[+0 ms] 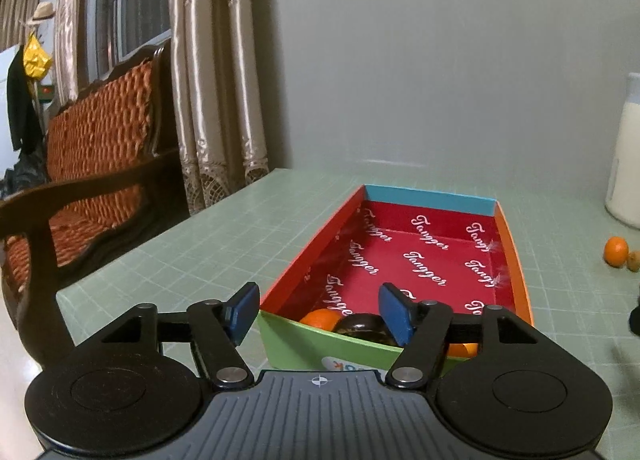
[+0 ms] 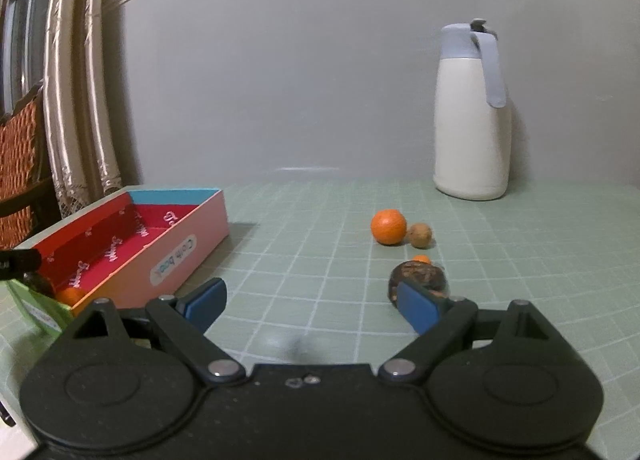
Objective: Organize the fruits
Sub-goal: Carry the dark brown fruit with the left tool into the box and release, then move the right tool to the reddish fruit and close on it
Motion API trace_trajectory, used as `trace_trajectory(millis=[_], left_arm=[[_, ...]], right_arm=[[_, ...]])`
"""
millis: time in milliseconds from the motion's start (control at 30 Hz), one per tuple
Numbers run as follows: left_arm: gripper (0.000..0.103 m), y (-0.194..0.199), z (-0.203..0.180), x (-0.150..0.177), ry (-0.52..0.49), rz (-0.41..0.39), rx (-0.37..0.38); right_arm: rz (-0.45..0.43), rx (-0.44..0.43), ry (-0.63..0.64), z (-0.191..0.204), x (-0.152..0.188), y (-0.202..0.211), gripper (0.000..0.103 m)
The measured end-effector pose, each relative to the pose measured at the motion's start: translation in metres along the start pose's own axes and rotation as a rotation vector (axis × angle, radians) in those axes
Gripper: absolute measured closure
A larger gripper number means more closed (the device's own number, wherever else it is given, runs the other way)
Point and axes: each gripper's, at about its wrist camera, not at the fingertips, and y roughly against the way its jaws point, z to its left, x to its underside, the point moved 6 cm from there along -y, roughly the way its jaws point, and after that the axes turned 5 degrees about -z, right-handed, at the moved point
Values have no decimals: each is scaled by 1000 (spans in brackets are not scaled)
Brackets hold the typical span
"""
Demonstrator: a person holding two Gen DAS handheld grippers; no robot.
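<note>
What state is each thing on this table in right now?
Box: open, lidless, fruit at near end.
Left gripper: open, empty, over the box.
Right gripper: open, empty.
Orange: loose on table.
Dark fruit: loose on table.
Thermos jug: upright, lid closed.

Black hand-held gripper (image 1: 320, 310), blue pads (image 1: 244, 310)

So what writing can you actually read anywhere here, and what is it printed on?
"Tangger": white script repeated all over the red lining of the box.
"Cloth book": on the oval sticker on the box's pink outer side, printed sideways; my best reading.
A second sticker on the box's green end wall is mostly hidden by the left gripper; unreadable.
The white thermos jug shows no writing.
</note>
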Motion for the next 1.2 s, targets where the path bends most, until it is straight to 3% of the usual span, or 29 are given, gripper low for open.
trace_trajectory(millis=[167,367,600,1200], left_arm=[[18,12,-5,-4,-46,-71,-5],[17,27,-25,-6,-129,-136,27],[11,41,-28,-5,-134,-137,31],[10,52,-33,6,-139,-102,38]], right_arm=[[-8,0,20,2,-1,1,11],[-7,13,20,-4,-1,2,12],[-4,46,-8,-20,-2,4,12],[53,104,-24,-37,2,-6,16]])
